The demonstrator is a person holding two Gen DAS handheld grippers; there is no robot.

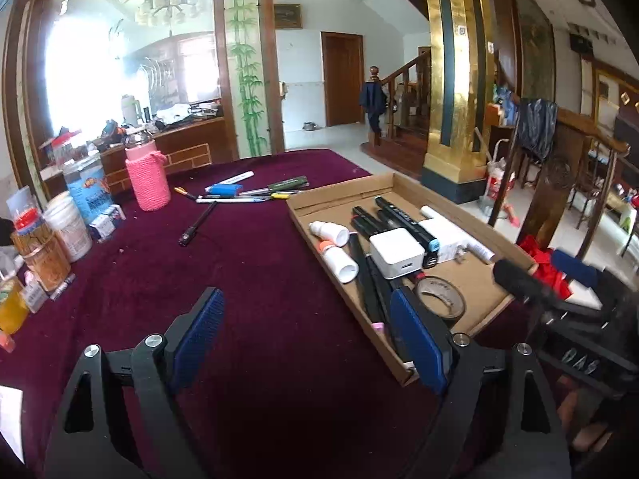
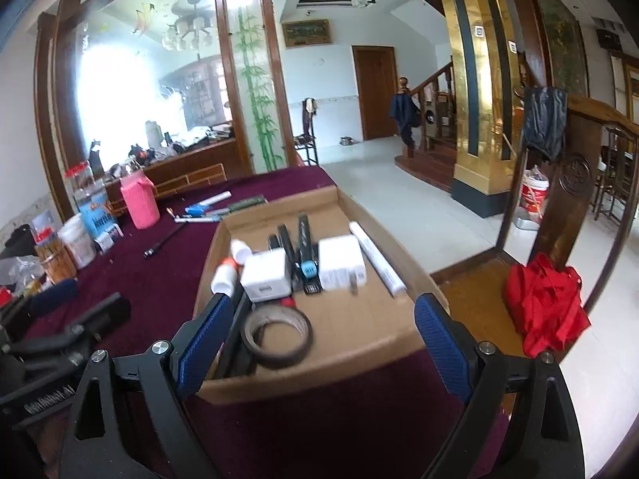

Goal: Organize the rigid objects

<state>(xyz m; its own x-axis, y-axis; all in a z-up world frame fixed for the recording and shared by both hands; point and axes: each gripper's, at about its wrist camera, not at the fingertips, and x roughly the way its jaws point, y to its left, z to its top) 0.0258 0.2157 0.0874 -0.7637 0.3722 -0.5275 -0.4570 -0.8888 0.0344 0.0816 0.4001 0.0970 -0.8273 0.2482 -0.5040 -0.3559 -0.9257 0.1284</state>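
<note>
A shallow cardboard tray (image 1: 339, 191) lies on the dark red tablecloth. It holds a white charger (image 1: 395, 253), two small white bottles (image 1: 339, 259), several black markers (image 1: 403, 219), a white tube (image 2: 377, 259), a second white adapter (image 2: 341, 263) and a tape roll (image 2: 277, 335). Loose pens (image 1: 247, 193) and one black pen (image 1: 197, 223) lie on the cloth beyond. My left gripper (image 1: 307, 335) stands open over the cloth at the tray's left edge, holding nothing. My right gripper (image 2: 321, 339) is open over the tray's near end, with the tape roll just ahead of its left finger and untouched.
A pink knitted bottle (image 1: 147, 177), jars and tubs (image 1: 68, 231) crowd the table's left edge. A red cloth (image 2: 547, 311) lies on a wooden chair to the right of the table. Bare cloth (image 1: 259, 279) stretches between the tray and the jars.
</note>
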